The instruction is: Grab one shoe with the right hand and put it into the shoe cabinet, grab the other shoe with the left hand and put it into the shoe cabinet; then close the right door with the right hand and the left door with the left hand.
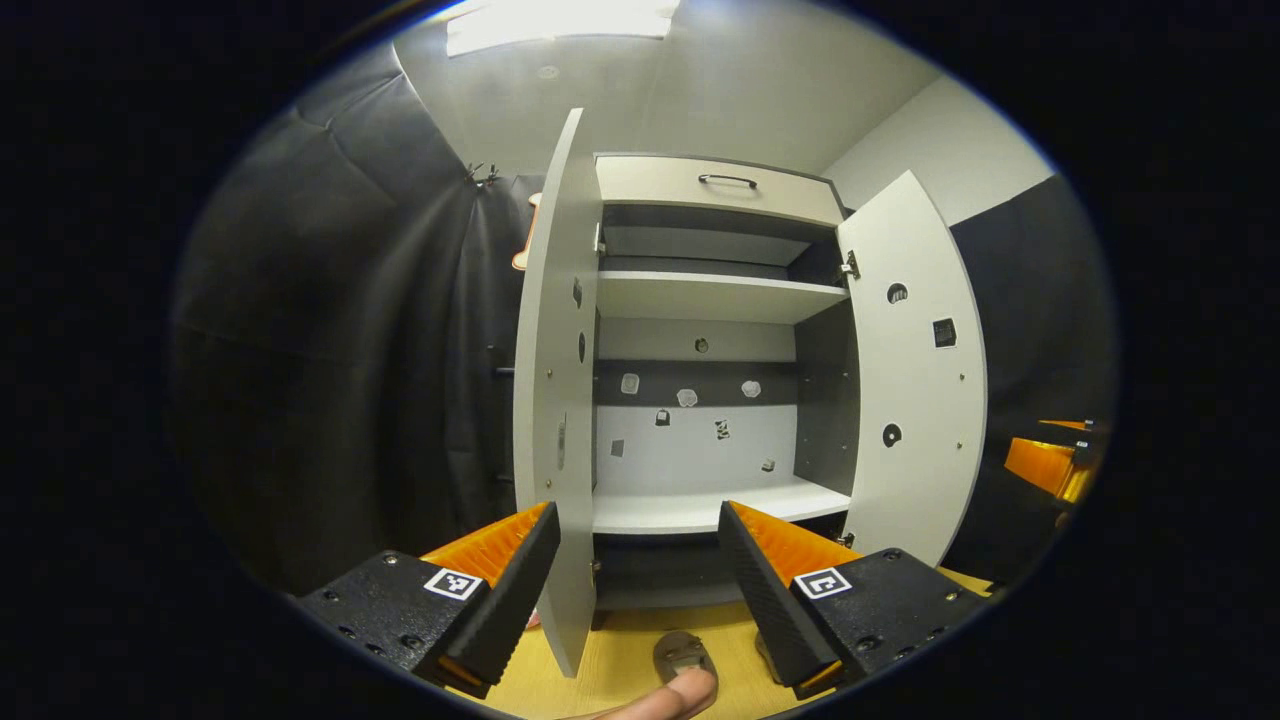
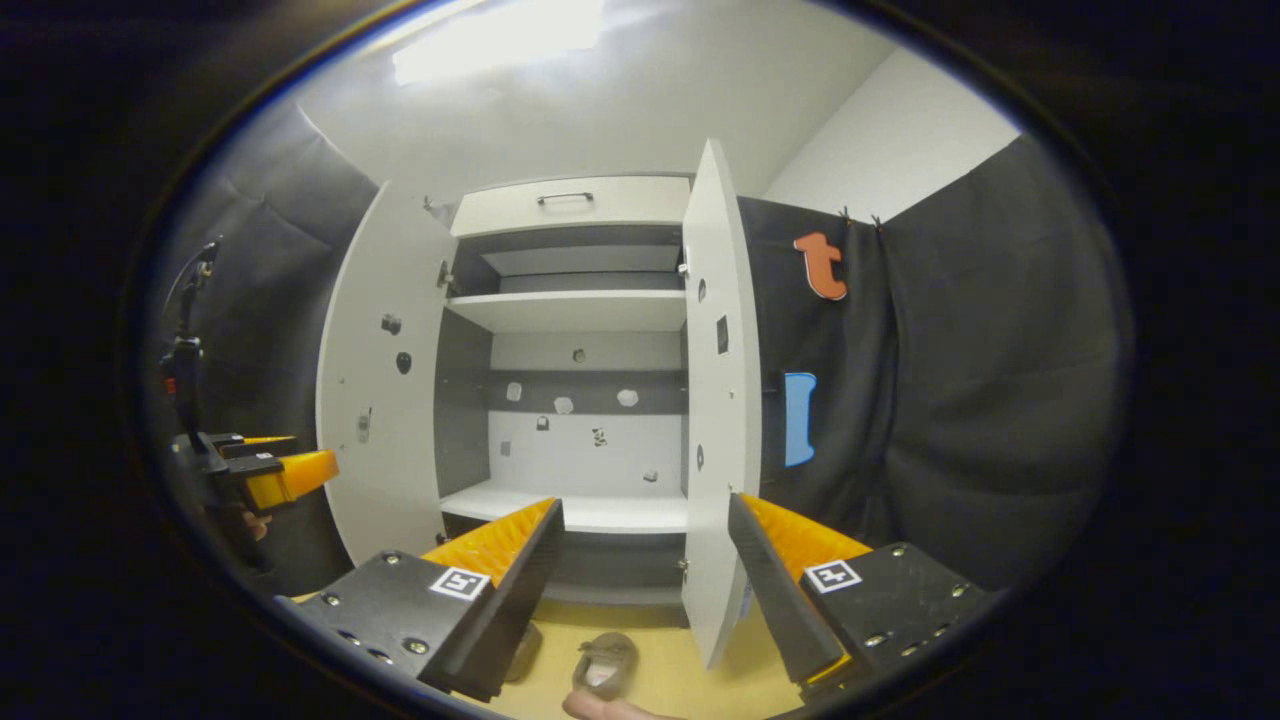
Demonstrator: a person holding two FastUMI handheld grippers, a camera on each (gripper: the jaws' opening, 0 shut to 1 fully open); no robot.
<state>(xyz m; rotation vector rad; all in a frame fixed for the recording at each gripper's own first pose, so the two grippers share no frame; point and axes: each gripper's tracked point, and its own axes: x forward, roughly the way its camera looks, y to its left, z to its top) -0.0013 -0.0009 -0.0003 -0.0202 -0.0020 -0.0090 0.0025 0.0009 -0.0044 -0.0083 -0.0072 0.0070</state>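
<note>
While both grippers gape empty, we face the open shoe cabinet (image 2: 575, 400).
Shoe (image 2: 605, 662) looks light, soft; we'd pinch its heel collar.

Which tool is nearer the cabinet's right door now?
Right. The right tool has the right door's free edge just ahead, between its open fingers. The left tool lines up on the left door, the right door farther aside.

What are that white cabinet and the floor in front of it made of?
The shoe cabinet looks like laminated board: flat, matt pale panels with darker inner walls, small hinges and drilled holes in both open doors. Its drawer handle looks like dark metal, though that is uncertain. The floor looks like smooth yellowish wood or wood-look laminate.
</note>
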